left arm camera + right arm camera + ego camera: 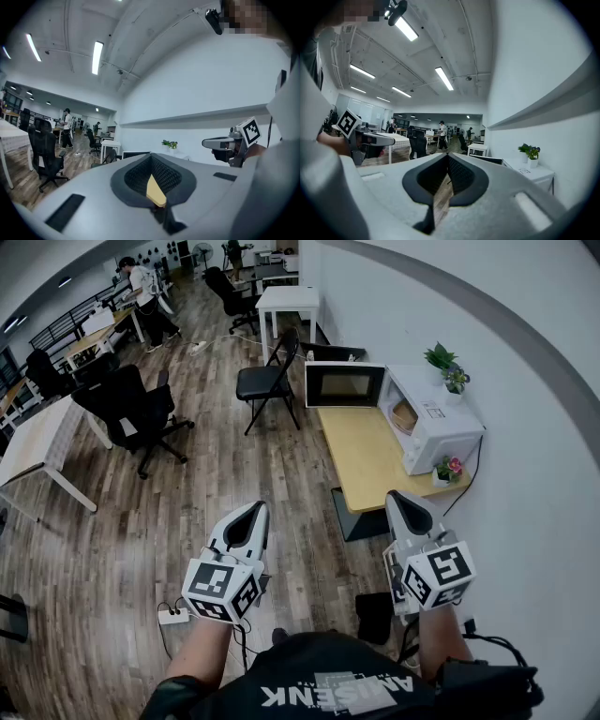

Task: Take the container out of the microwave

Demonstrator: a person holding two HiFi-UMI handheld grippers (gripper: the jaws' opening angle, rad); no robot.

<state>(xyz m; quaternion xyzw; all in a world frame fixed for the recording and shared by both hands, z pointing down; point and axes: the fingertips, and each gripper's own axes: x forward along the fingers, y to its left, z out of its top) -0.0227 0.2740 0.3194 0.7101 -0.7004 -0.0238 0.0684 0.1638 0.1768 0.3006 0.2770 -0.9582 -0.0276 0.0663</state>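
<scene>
A white microwave (436,423) stands on a light wooden table (375,465) against the wall, with its door (344,384) swung open to the left. Inside its cavity a round tan container (405,415) shows only in part. My left gripper (255,510) and right gripper (401,498) are held side by side well short of the table. Both point level toward the microwave, and both are shut with nothing between the jaws. In the left gripper view the right gripper (229,143) shows at the right. The right gripper view shows the left gripper (370,139) at the left.
A potted plant (442,360) stands on the microwave and a small flower pot (448,468) on the table's near corner. A black folding chair (267,381) is left of the open door, with an office chair (131,409) and a white desk (33,442) farther left. A power strip (173,615) lies on the floor.
</scene>
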